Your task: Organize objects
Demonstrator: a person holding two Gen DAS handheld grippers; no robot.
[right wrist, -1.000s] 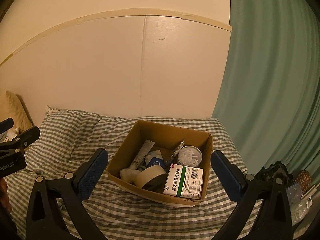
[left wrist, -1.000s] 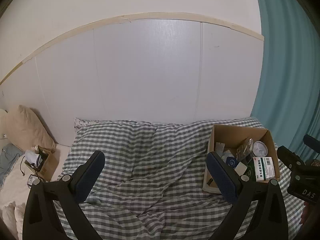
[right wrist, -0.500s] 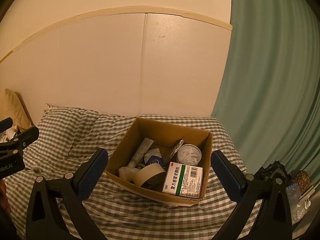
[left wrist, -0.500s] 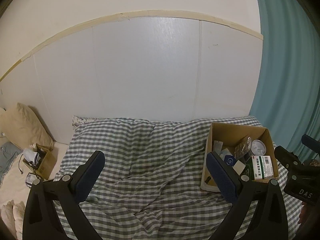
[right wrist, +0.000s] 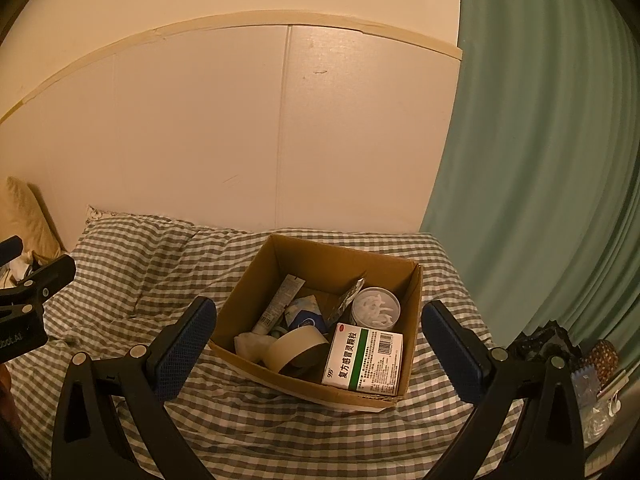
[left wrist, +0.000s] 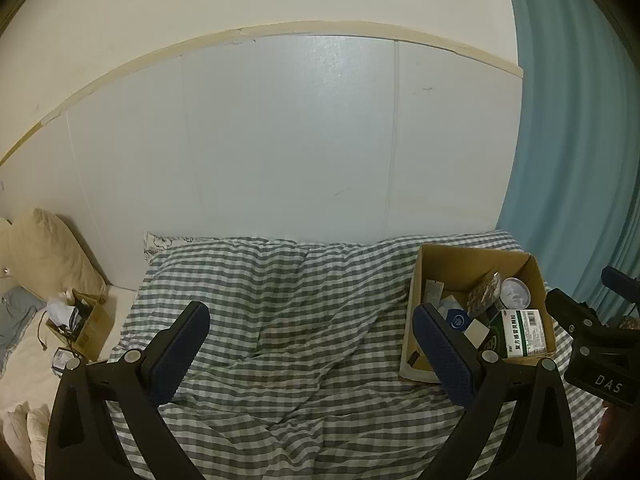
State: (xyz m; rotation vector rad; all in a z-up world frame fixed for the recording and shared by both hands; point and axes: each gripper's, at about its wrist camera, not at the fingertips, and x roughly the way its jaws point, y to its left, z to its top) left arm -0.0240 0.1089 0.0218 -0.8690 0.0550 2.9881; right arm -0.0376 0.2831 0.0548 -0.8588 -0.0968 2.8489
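- Left gripper [left wrist: 311, 354] hangs over the checked quilt [left wrist: 288, 312], jaws spread wide, nothing between the blue pads [left wrist: 182, 354].
- It points toward the white wall panels [left wrist: 280, 152], tipped down a little at the bed.
- Right gripper [right wrist: 318, 354] sits just as wide, and empty too, with the box [right wrist: 276, 280] framed right between its fingers.
- Neither fingertip touches the cardboard; the gripper hovers on the near side of it, above the quilt.
- The box rests on the quilt near the curtain [right wrist: 540, 160], open at the top.
- Inside: a green-striped medicine carton [right wrist: 364, 358] stands against the near right corner, a tape roll [right wrist: 296, 346] just left of it, touching.
- Behind them a round tin [right wrist: 376, 306], a foil blister pack [right wrist: 348, 298] leaning on it, a tube [right wrist: 278, 304] propped along the left wall, and a blue-lidded pot [right wrist: 306, 316] in the middle.
- From the left wrist view the box [left wrist: 472, 264] lies off to the right, beyond the right finger, with the other gripper's black body [left wrist: 592, 340] beside it.
- Far left, a pillow [left wrist: 48, 256] and a small second box [left wrist: 90, 322] sit off the quilt.
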